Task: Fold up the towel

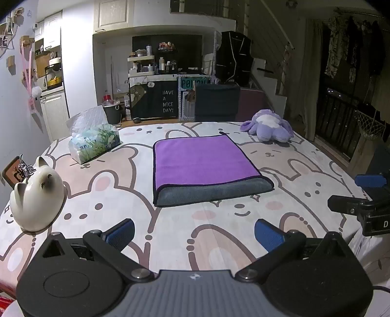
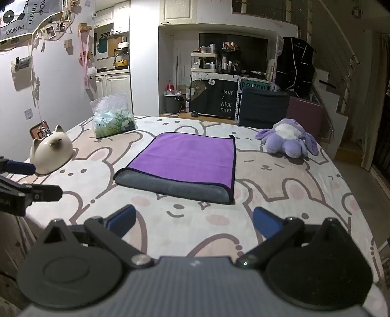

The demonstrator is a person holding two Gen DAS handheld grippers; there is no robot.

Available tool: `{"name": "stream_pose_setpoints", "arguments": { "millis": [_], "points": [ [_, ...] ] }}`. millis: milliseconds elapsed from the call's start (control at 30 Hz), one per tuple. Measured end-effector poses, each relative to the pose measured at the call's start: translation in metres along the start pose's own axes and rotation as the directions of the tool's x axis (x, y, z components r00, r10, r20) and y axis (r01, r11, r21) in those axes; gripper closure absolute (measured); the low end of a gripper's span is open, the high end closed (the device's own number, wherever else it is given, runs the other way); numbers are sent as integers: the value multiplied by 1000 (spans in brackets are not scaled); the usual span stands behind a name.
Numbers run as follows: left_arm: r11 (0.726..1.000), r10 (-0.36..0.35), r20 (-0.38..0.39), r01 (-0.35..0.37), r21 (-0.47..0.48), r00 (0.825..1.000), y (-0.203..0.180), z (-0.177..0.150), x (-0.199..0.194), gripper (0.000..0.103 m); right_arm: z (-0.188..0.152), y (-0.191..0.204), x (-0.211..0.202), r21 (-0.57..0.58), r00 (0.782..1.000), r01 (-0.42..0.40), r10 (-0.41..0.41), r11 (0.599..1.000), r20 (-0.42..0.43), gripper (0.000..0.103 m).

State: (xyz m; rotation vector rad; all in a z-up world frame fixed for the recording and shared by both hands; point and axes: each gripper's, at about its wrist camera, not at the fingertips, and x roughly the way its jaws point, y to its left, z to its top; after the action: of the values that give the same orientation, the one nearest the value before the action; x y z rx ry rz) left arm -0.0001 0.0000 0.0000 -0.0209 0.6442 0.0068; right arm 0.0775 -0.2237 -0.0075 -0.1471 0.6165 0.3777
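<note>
Through the left wrist view, the left claw (image 1: 194, 232) stands spread wide with nothing between its blue pads, held low over the near edge of the bunny-print cloth-covered surface (image 1: 170, 234). The purple-and-grey folded microfibre towel (image 1: 206, 168) lies flat at about twelve o'clock from it, well apart, its grey underlayer showing as a band along the near edge and its fold line running nine to three. At ten o'clock sits a white ceramic cat figure (image 1: 36, 197), beyond it a soft pack of tissues with a green leaf print (image 1: 93, 141), and at one o'clock a lilac plush toy (image 1: 268, 128); the right claw's arm pokes in at three o'clock. Through the right wrist view, the right claw (image 2: 193, 220) is likewise fully parted and empty, and the towel (image 2: 185, 162) lies at roughly eleven to twelve o'clock, its grey band again facing the claw. Neither claw looks clearly nearer; I judge the near grey edge is what both would have to reach forward for. Readable writing: "HAVE A NICE DAY!" on the dark cabinet curtain (image 2: 226, 101), and "PANDA" on a wall banner (image 2: 22, 19).
</note>
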Motion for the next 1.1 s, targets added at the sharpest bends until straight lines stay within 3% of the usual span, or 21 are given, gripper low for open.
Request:
{"name": "stream_pose_setpoints", "arguments": {
  "millis": [1100],
  "points": [
    [1000, 0, -9, 0, -4, 1000, -3, -1, 4, 0, 0, 0, 1, 2, 1000, 1, -1, 1000, 1, 0]
  ]
}}
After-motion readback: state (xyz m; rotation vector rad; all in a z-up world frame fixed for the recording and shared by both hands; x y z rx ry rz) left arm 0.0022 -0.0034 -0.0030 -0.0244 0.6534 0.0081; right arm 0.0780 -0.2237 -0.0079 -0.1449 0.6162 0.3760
